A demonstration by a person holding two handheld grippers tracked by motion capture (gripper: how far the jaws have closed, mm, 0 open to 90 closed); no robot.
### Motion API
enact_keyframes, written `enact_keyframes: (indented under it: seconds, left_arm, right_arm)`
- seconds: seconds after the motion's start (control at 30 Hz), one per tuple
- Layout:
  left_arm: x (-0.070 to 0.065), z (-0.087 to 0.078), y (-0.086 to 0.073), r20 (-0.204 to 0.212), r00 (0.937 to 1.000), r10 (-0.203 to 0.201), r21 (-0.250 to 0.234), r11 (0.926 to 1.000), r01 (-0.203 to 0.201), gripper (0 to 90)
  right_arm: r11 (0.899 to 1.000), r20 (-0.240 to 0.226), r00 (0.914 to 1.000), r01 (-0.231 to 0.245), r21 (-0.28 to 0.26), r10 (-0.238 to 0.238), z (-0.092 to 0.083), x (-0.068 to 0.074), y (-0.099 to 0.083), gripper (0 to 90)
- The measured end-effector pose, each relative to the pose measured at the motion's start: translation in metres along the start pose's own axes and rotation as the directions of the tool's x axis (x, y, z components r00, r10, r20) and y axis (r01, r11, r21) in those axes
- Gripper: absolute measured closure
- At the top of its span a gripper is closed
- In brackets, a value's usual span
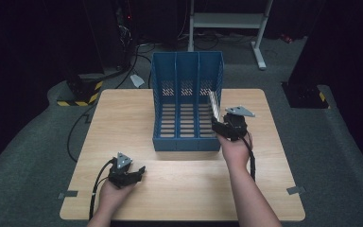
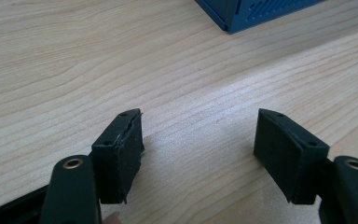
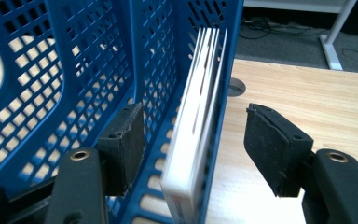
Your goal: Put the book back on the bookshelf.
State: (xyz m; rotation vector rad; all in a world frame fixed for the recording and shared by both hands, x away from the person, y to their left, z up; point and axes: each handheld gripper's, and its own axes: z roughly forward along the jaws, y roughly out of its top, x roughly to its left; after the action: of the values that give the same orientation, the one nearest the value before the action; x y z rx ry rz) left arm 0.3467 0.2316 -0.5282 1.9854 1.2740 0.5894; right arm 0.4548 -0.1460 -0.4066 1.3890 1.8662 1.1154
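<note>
Near the front edge of the wooden table, left of its middle, the left gripper rests low in the person's left hand, its jaws spread wide over bare wood with nothing between them; in the left gripper view a corner of the blue file rack shows beyond them. Farther in, toward the right side of the table, the right hand reaches forward with the forearm angled in from the front edge, holding the right gripper at the open front of the rack's rightmost compartment. Its jaws stand wide apart, one inside the compartment and one outside the rack's right wall, and they grip nothing. Between them stands a flat white slab-like object, thin, with layered edges and narrow dark slots along its side; it is upright on its edge in that rightmost compartment, leaning against the right wall. The blue file rack has three compartments with perforated walls and a slotted floor, and sits at the middle of the table toward the far edge.
</note>
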Motion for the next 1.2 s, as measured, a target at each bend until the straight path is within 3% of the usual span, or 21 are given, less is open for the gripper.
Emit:
enact_keyframes:
  seconds: [0.17, 0.3, 0.43, 0.57, 0.73, 0.8, 0.9, 0.97, 1.2]
  left_arm:
    - [0.0, 0.0, 0.0, 0.002, 1.0, 0.0, 0.0, 1.0, 0.0, 32.2]
    - [-0.001, 0.0, 0.0, 0.002, 1.0, 0.001, 0.001, 1.0, -0.001, 32.2]
    - [-0.001, 0.0, 0.0, 0.003, 1.0, 0.003, 0.0, 1.0, -0.003, 31.9]
    - [-0.001, -0.001, 0.0, 0.008, 0.9999, 0.005, 0.002, 1.0, -0.005, 31.9]
    - [-0.001, 0.0, 0.0, 0.007, 1.0, 0.007, 0.003, 1.0, -0.007, 31.8]
    - [-0.002, 0.0, 0.0, 0.008, 0.9999, 0.007, 0.002, 1.0, -0.007, 31.5]
    - [-0.002, 0.001, 0.001, 0.007, 1.0, 0.005, 0.007, 1.0, -0.005, 29.4]
    - [-0.002, 0.002, 0.002, 0.003, 1.0, 0.007, 0.007, 1.0, -0.007, 28.7]
    - [-0.004, 0.002, 0.002, 0.004, 0.9998, 0.017, 0.003, 0.9999, -0.017, 28.4]
  right_arm:
    - [0.999, -0.015, 0.9995, 0.029, -0.022, -0.03, -0.018, -0.01, -0.019, 36.1]
    - [0.998, -0.028, 0.998, 0.057, -0.003, -0.057, -0.027, -0.019, -0.043, 32.4]
    - [0.995, -0.023, 0.9964, 0.083, 0.054, -0.082, -0.03, -0.031, -0.077, 30.4]
    - [0.991, -0.016, 0.9985, 0.053, 0.121, -0.052, -0.036, -0.04, -0.116, 28.6]
    - [0.975, 0.028, 0.9949, 0.089, 0.205, -0.097, -0.041, -0.047, -0.151, 25.7]
    - [0.97, 0.023, 0.994, 0.1, 0.222, -0.107, -0.041, -0.049, -0.156, 26.5]
    - [0.97, 0.0, 0.9969, 0.076, 0.23, -0.079, -0.041, -0.053, -0.157, 28.6]
    - [0.965, -0.05, 0.9941, 0.105, 0.238, -0.096, -0.033, -0.055, -0.152, 24.6]
    - [0.966, -0.038, 0.9948, 0.101, 0.238, -0.094, -0.029, -0.054, -0.15, 23.9]
